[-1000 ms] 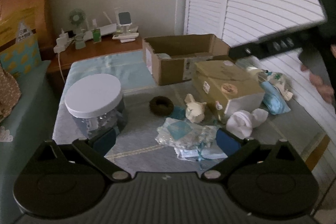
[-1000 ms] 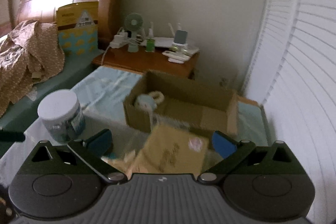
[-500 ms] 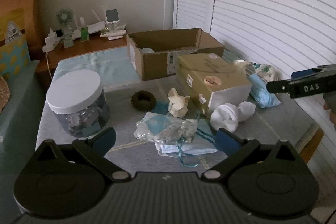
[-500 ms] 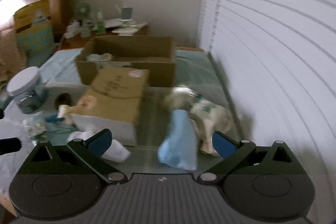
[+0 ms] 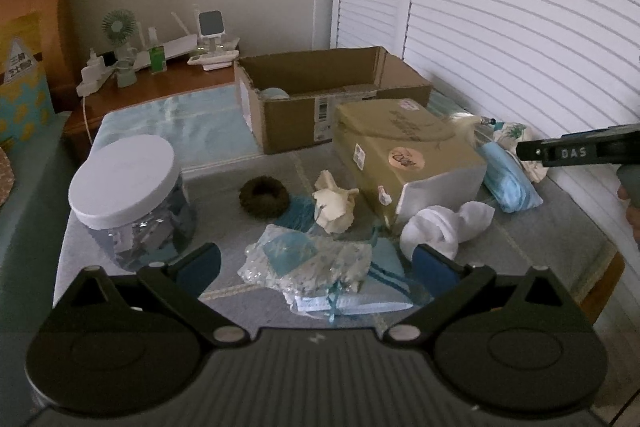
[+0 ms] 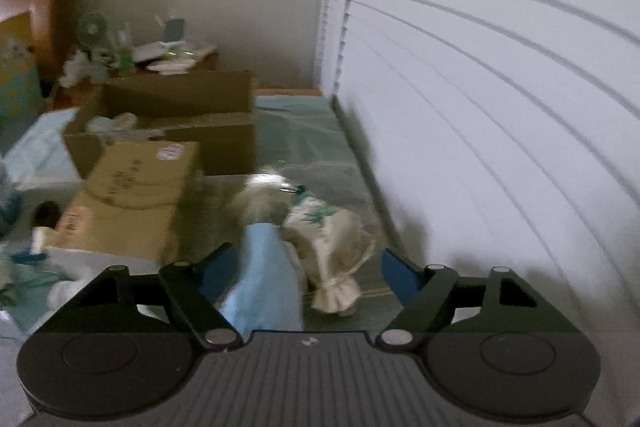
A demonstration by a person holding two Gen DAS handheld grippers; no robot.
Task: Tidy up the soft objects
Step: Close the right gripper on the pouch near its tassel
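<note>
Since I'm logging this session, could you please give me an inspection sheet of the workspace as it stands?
Surface: bed-like top under a pale blue cover.
Job's things: blue cloth bundle, cream pouch, white sock ball, dark scrunchie, cloth pile; open cardboard box with something pale inside.
Clutter: closed tan box, white-lidded jar.
Grippers: left gripper open above the pile; right gripper jaws have just been closing, blue bundle and pouch between them, not pressed.
Cables: white cord off the nightstand.
Surroundings: louvred doors, wooden nightstand, small fan.
</note>
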